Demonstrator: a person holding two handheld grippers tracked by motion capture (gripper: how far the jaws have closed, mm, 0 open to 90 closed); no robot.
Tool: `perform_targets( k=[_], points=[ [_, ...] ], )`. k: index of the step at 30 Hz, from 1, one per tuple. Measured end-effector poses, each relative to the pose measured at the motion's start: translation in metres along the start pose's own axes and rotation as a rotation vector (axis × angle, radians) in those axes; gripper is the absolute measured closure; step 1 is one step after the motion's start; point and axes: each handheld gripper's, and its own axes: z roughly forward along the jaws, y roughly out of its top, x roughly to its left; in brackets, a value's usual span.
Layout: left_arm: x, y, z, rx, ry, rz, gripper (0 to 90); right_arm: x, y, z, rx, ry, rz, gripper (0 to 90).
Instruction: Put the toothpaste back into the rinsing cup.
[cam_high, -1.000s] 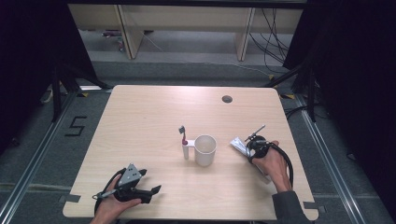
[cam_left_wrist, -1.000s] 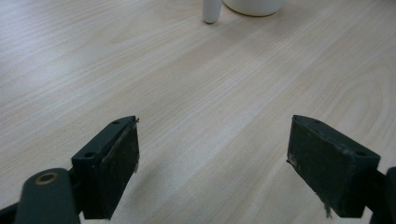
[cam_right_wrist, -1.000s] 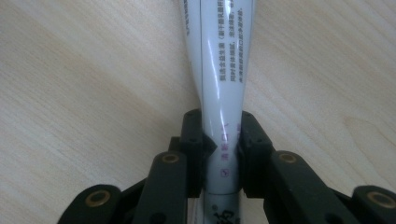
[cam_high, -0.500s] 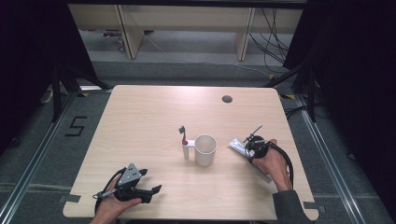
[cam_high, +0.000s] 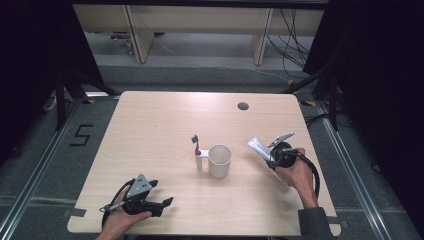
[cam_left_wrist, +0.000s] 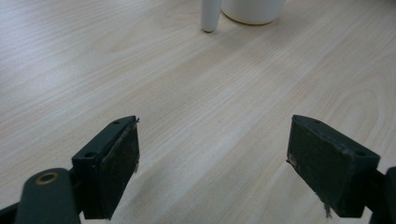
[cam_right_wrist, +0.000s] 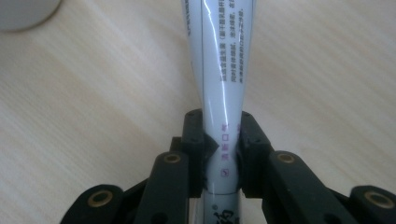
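Right gripper (cam_right_wrist: 222, 154) pinching tube (cam_right_wrist: 219, 56) right of cup (cam_high: 220, 160); left gripper (cam_left_wrist: 215, 163) spread over bare table (cam_left_wrist: 210, 107) at near left.

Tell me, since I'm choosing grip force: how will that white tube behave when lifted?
The tube probably dents easily: it narrows where the right hand-held gripper pinches it. Its glossy skin may slip. Likely light, and its far end could droop.

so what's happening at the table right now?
A person works two handheld tools. The right tool is clamped on a white toothpaste tube, held to the right of the white cup. A toothbrush stands beside the cup's handle. The left tool sits open and empty near the front edge of the table.
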Motion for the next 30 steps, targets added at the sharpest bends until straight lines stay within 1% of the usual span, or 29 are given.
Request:
perform_targets(
  k=[2,3,4,5,6,7,8,9,12,13,14,15,16,17,18,19,20,21,23,24,25,27,28,29,30],
  points=[
    [0.000,0.000,0.000,-0.002,0.000,-0.005,16.5,-0.002,0.000,-0.003,-0.036,-0.007,-0.006,76.5],
    [-0.001,-0.001,0.000,-0.002,0.003,-0.010,16.5,-0.002,0.000,-0.004,-0.054,-0.013,0.005,76.5],
    [0.000,-0.001,0.000,-0.004,0.002,-0.006,16.5,-0.002,0.001,-0.005,-0.072,-0.016,0.007,76.5],
    [0.001,0.000,0.000,-0.012,0.000,-0.008,16.4,-0.003,0.001,-0.006,-0.096,-0.015,0.000,76.6],
    [0.001,0.000,0.000,-0.012,0.000,-0.008,16.5,-0.003,0.002,-0.008,-0.115,-0.008,0.010,76.6],
    [0.001,0.000,-0.001,0.001,0.009,-0.008,16.4,-0.004,0.002,-0.009,-0.141,-0.004,0.015,76.6],
    [0.001,0.000,-0.001,-0.010,0.006,-0.009,16.4,-0.004,0.002,-0.010,-0.161,-0.002,0.015,76.6],
    [0.001,0.000,-0.001,-0.008,0.003,-0.009,16.5,-0.003,0.003,-0.011,-0.174,0.002,0.030,76.6],
    [0.001,0.000,0.000,-0.007,0.002,-0.007,16.5,-0.005,0.004,-0.014,-0.231,0.019,0.029,76.6],
    [0.000,0.000,0.000,-0.008,0.003,-0.007,16.5,-0.004,0.004,-0.016,-0.236,0.027,0.050,76.6],
    [0.000,0.000,0.000,-0.012,0.003,-0.007,16.5,-0.004,0.005,-0.017,-0.245,0.025,0.043,76.6],
    [0.000,0.000,-0.001,-0.016,0.009,-0.008,16.6,-0.001,0.005,-0.018,-0.250,0.026,0.054,76.6],
    [0.000,0.001,-0.001,-0.020,0.003,-0.007,16.7,-0.001,0.005,-0.019,-0.260,0.029,0.040,76.6],
    [0.001,0.001,-0.002,-0.018,0.005,-0.006,16.7,-0.001,0.006,-0.019,-0.288,0.032,0.037,76.6],
    [0.001,0.001,-0.002,-0.017,0.008,-0.006,16.7,0.001,0.007,-0.021,-0.286,0.050,0.066,76.6],
    [0.000,0.001,-0.002,-0.017,0.008,-0.010,16.7,0.001,0.008,-0.022,-0.298,0.049,0.065,76.6],
    [0.000,0.000,-0.002,-0.024,0.006,-0.013,16.7,0.001,0.008,-0.022,-0.306,0.051,0.051,76.6],
    [0.000,0.000,-0.002,-0.027,0.015,-0.011,16.8,0.003,0.009,-0.022,-0.320,0.057,0.062,76.6],
    [0.001,0.002,-0.003,-0.031,0.022,-0.007,17.1,0.009,0.011,-0.026,-0.301,0.068,0.081,76.6],
    [0.001,0.002,-0.003,-0.033,0.021,-0.010,17.1,0.009,0.012,-0.025,-0.324,0.052,0.052,76.6],
    [0.001,0.002,-0.003,-0.031,0.021,-0.010,17.1,0.010,0.013,-0.027,-0.326,0.066,0.063,76.6],
    [0.001,0.001,-0.003,-0.030,0.017,-0.009,17.1,0.010,0.014,-0.029,-0.373,0.081,0.046,76.6],
    [0.001,0.001,-0.003,-0.030,0.019,-0.008,17.1,0.012,0.015,-0.030,-0.385,0.091,0.056,76.6],
    [0.001,0.001,-0.002,-0.032,0.020,-0.009,17.1,0.013,0.017,-0.033,-0.392,0.098,0.054,76.6],
    [0.001,0.001,-0.002,-0.028,0.017,-0.009,17.1,0.014,0.018,-0.033,-0.407,0.096,0.038,76.6]
  ],
)
